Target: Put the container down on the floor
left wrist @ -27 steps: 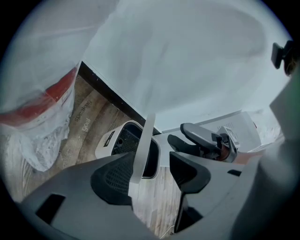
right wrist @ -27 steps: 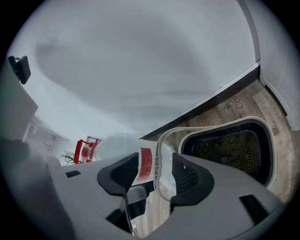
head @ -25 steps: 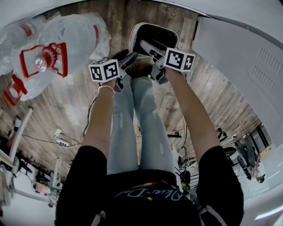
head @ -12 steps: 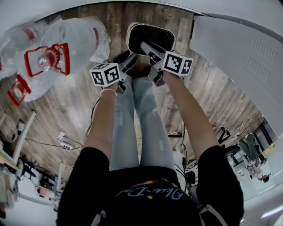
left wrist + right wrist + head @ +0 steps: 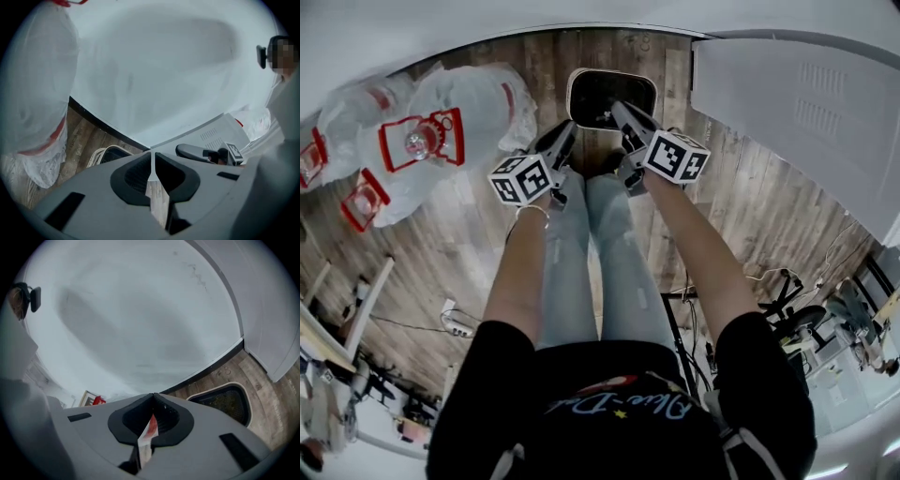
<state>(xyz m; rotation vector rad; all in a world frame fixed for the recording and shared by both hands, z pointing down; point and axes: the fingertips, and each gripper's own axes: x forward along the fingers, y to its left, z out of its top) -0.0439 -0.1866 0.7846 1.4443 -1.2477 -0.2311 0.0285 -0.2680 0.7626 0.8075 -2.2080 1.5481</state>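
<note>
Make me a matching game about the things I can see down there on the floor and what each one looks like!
Things:
1 container
2 water bottles
3 jeans
4 floor

Looks:
A pale blue
B brown wooden planks
C white rim, dark inside
D wrapped in clear plastic, with red handles

Pairs: 1-C, 2-D, 3-A, 4-B

Cluster of clear plastic water jugs w/ red handles, film-wrapped (image 5: 441,141) = ref. White slotted metal panel (image 5: 806,103): well apart, to jugs' right. White power strip w/ cable (image 5: 457,323): below jugs, nearer camera.
</note>
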